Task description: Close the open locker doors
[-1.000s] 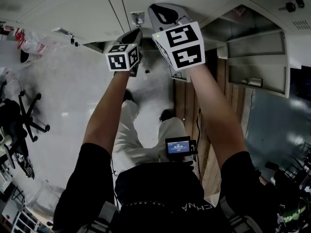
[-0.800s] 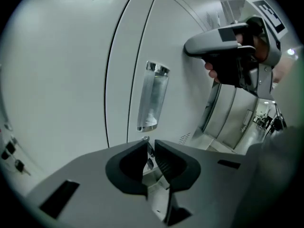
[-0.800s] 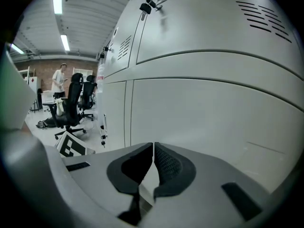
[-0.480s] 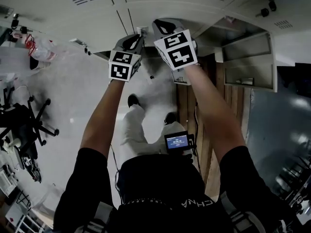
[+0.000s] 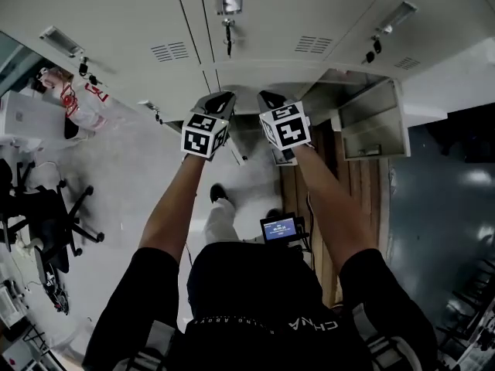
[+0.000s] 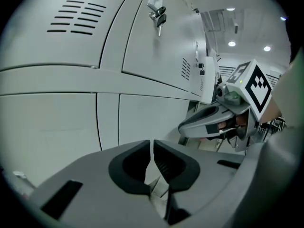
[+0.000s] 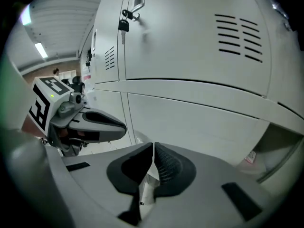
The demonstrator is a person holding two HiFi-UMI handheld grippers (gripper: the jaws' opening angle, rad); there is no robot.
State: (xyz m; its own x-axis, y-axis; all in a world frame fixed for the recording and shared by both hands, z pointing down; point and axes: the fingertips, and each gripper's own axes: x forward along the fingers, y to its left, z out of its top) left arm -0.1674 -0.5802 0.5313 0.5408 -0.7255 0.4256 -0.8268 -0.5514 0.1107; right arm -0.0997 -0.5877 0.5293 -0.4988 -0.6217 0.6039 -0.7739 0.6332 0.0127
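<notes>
Pale grey sheet-metal locker door is standing just ahead of both grippers, beside the open locker compartment on your right. You are carrying the left gripper and right gripper with jaws together, empty. The panel is likely light, stiff and smooth: push near its free edge, no grasp needed.

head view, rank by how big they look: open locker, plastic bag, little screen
1. open locker, largest
2. plastic bag, somewhat smaller
3. little screen, clearly smallest, though it is nearest the camera
</notes>
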